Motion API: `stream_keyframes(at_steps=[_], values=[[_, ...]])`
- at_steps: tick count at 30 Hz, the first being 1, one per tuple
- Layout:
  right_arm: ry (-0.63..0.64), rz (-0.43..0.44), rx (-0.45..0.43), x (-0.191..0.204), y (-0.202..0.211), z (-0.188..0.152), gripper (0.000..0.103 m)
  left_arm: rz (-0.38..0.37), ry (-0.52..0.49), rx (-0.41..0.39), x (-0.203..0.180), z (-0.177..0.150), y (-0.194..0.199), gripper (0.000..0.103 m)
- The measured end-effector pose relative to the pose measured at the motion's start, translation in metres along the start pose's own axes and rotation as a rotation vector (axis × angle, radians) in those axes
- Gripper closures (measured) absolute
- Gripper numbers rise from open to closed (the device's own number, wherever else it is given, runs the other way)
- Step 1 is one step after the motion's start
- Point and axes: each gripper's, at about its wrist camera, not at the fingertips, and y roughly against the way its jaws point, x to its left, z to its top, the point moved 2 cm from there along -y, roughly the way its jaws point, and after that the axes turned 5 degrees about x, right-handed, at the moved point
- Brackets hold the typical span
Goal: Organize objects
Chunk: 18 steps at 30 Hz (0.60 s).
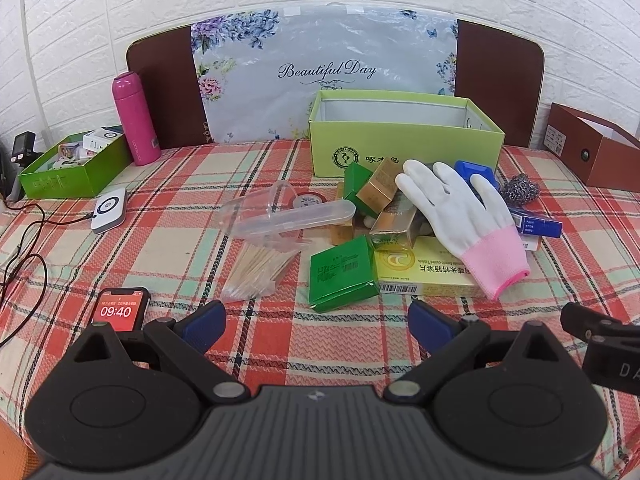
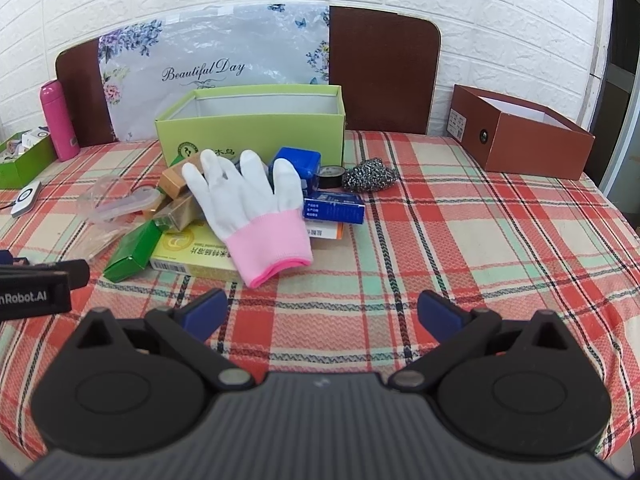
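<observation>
A pile of small items lies on the plaid table before an open light-green box. A white glove with a pink cuff lies on top of green boxes, gold boxes, a yellow medicine box, blue boxes, a steel scourer, tape, a clear plastic case and toothpicks. My left gripper is open and empty, short of the pile. My right gripper is open and empty, just before the glove's cuff.
A phone showing 09:40, a white charger with cable, a pink bottle and a small green tray of items stand left. An open brown box stands back right. Chair backs and a floral bag line the far edge.
</observation>
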Motion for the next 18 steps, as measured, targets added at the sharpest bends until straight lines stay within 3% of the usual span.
stream_keyframes(at_steps=[18], values=[[-0.003, 0.004, 0.021, 0.0003, -0.0086, -0.0004, 0.000, -0.007, 0.000, 0.013, 0.0014, 0.0003, -0.0081, 0.002]])
